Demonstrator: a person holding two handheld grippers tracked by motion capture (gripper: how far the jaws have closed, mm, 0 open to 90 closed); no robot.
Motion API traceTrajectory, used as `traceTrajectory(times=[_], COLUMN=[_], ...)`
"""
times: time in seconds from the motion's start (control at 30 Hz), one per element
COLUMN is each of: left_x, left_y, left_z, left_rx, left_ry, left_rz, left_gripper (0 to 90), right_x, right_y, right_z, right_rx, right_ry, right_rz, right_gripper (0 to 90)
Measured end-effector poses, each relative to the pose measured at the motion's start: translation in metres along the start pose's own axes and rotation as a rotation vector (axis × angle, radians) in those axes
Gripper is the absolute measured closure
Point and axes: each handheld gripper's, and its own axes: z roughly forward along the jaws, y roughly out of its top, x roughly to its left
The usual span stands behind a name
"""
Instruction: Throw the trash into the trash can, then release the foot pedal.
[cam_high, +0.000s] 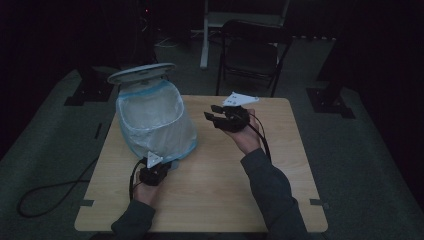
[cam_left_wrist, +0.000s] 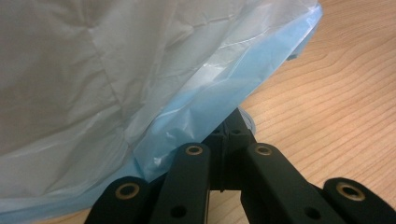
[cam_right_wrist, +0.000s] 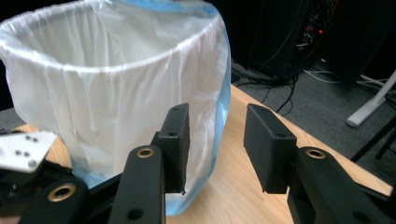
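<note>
Step in hand, as judged: fitting the bag liner (cam_high: 152, 117) over the bin. The bin stands on the table (cam_high: 225, 190) at its far left corner, as the high view shows, with its lid (cam_high: 141, 73) raised behind it. The liner covers the whole outside of the bin, its blue hem (cam_left_wrist: 224, 100) bunched low against the wall.

Left gripper (cam_high: 165, 165): at the near foot of the bin, jaws drawn together; in the left gripper view they appear to pinch the blue hem at the base.

Right gripper (cam_high: 216, 115): to the right of the bin, apart from it, jaws partly spread with nothing between them, pointing at the bin wall (cam_right_wrist: 140, 93).

Orientation: the bin's long axis runs near vertical, leaning slightly; its mouth (cam_right_wrist: 102, 35) opens upward.

Next move, judged: the right gripper needs to close the gap to the liner on its side and take the plastic squarely, while the left keeps the base steady
</note>
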Motion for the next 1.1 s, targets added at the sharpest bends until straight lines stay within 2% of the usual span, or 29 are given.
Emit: traceTrajectory(times=[0.23,0.67,0.8,1.1], left_x=[0.000,0.000,0.000,-0.001], left_y=[0.000,0.000,0.000,0.000], left_z=[0.000,0.000,0.000,0.000], left_rx=[-0.002,0.000,-0.002,-0.003], left_ry=[-0.001,-0.001,0.000,0.003], left_rz=[-0.003,0.000,-0.002,-0.006], left_gripper=[90.0,90.0,90.0,90.0], right_x=[-0.002,-0.011,-0.014,-0.012], right_y=[-0.026,-0.088,-0.098,-0.109], right_z=[-0.011,-0.019,-0.020,-0.016], right_rx=[0.029,0.082,0.086,0.103], right_ry=[-0.021,-0.046,-0.046,-0.047], right_rz=[0.004,0.106,0.135,0.141], right_gripper=[59.0,58.3,58.1,57.4])
